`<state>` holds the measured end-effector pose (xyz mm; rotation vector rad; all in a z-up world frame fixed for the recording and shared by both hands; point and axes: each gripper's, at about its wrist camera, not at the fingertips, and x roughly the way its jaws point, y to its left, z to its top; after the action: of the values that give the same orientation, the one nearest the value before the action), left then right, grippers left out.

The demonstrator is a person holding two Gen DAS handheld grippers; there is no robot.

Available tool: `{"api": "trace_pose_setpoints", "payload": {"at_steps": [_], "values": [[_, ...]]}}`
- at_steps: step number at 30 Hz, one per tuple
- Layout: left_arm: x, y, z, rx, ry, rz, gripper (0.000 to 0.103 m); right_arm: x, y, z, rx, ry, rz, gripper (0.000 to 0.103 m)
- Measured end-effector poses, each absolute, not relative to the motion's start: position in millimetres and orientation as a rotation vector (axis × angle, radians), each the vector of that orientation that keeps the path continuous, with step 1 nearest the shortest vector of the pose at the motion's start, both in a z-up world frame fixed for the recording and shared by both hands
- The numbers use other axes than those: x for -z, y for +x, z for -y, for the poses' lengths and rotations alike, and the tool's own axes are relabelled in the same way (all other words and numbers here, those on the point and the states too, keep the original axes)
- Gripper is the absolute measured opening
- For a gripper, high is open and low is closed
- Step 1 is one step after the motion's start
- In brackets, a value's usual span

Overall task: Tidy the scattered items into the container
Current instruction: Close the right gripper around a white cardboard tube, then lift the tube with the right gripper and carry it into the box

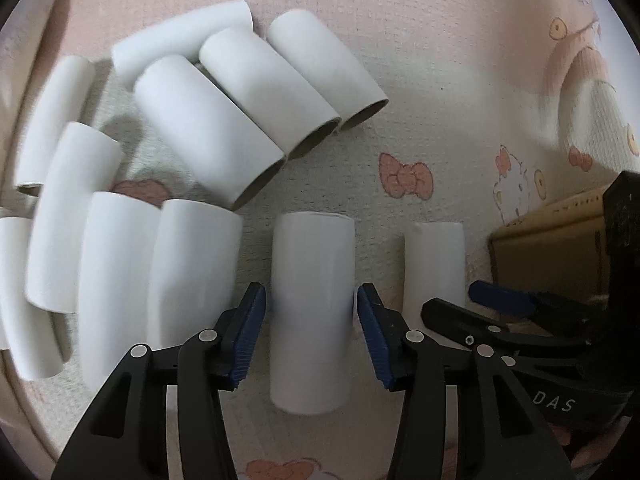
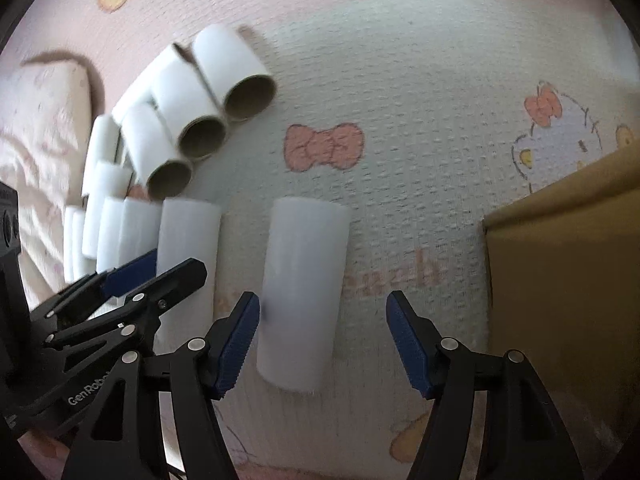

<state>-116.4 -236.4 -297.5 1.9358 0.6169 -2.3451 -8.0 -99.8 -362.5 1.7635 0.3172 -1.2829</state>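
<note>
Several white cardboard tubes lie scattered on a patterned mat. In the left wrist view my left gripper (image 1: 311, 322) straddles one lying tube (image 1: 312, 304), with its blue pads right at the tube's sides, jaws open around it. Another tube (image 1: 434, 266) lies just right of it. In the right wrist view my right gripper (image 2: 323, 332) is open around that tube (image 2: 302, 288), the left pad near its side, the right pad well clear. The left gripper (image 2: 156, 276) shows at the left there. A brown cardboard box (image 2: 560, 280) stands at the right.
A cluster of three tubes with brown open ends (image 1: 260, 96) lies further off, with more tubes (image 1: 120, 272) to the left. The mat (image 1: 440, 80) carries pink bows and cartoon figures. The box also shows in the left wrist view (image 1: 548, 256), behind the right gripper (image 1: 480, 312).
</note>
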Motion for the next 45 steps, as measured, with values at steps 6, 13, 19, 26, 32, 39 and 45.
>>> {"api": "trace_pose_setpoints", "payload": {"at_steps": [6,13,19,26,32,39,45], "values": [[303,-116,234,2.348,1.921,-0.550,0.047,377,-10,100,1.215,1.835,-0.214,0.056],[302,-102,238,2.307,1.896,-0.585,0.047,380,-9,100,1.203,1.840,-0.212,0.055],[303,-84,238,2.267,1.891,-0.638,0.047,371,10,96,1.238,1.738,-0.376,0.042],[301,-56,235,2.243,1.867,-0.599,0.047,359,40,86,1.216,1.651,-0.531,0.040],[298,-32,228,2.214,1.838,-0.605,0.047,352,56,56,1.160,1.620,-0.473,0.039],[261,-9,215,2.285,1.725,-0.581,0.047,314,57,20,1.187,1.520,-0.414,0.039],[204,2,203,2.402,1.582,-0.532,0.047,260,24,2,1.271,1.435,-0.302,0.039]]}}
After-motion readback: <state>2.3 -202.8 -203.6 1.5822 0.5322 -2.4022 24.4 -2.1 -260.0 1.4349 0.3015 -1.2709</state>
